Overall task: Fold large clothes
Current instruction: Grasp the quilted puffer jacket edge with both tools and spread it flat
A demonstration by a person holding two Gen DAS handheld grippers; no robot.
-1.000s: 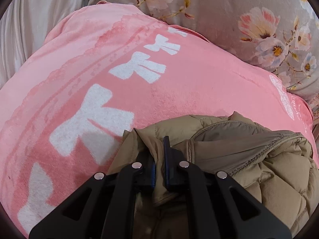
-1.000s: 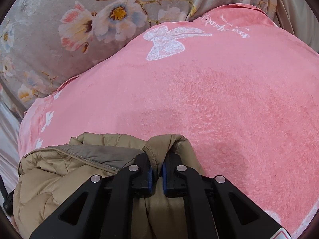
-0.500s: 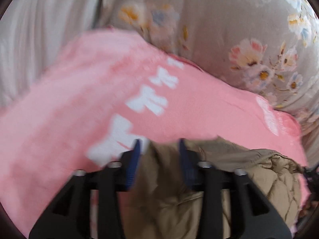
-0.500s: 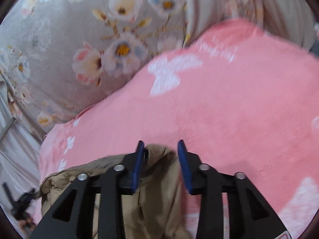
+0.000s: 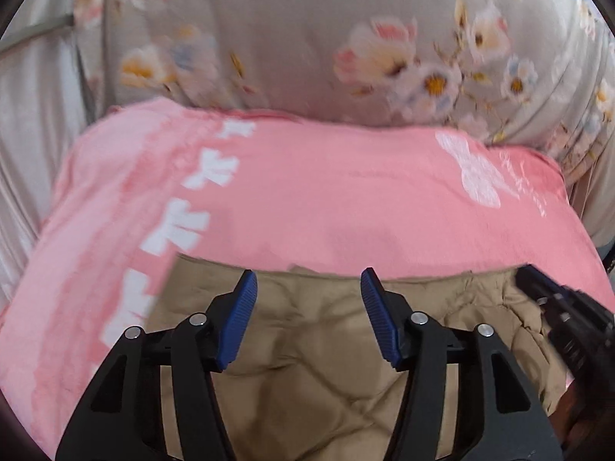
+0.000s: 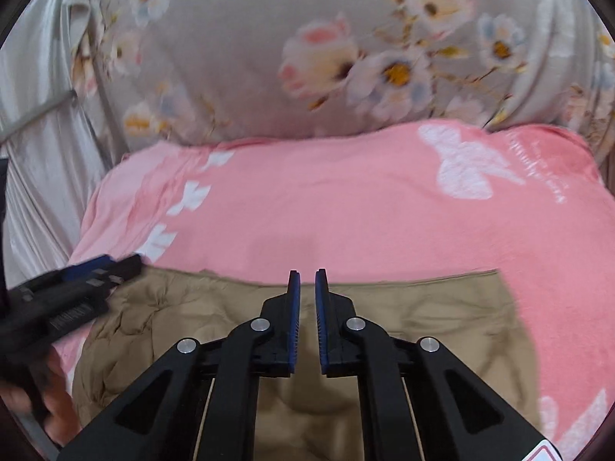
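A tan quilted jacket (image 5: 315,365) lies flat on a pink blanket (image 5: 326,199), its far edge straight. My left gripper (image 5: 307,272) hovers above it, jaws wide apart and closing, with nothing pressed between the blue pads. In the right wrist view the same jacket (image 6: 423,315) spreads below my right gripper (image 6: 305,272). Its jaws are closing and stand almost together, with nothing between them. Each gripper shows in the other's view: the right gripper (image 5: 538,284) over the jacket's right end, the left gripper (image 6: 115,265) over its left end.
A grey floral quilt (image 5: 288,57) rises behind the pink blanket (image 6: 326,211). Pale grey cloth (image 5: 30,115) hangs at the left. A hand (image 6: 50,403) holds the left tool at the lower left of the right wrist view.
Both grippers held bunched jacket cloth, then let go. They have risen and drawn back. The jacket now lies flat. The right jaws opened, then came nearly together again.
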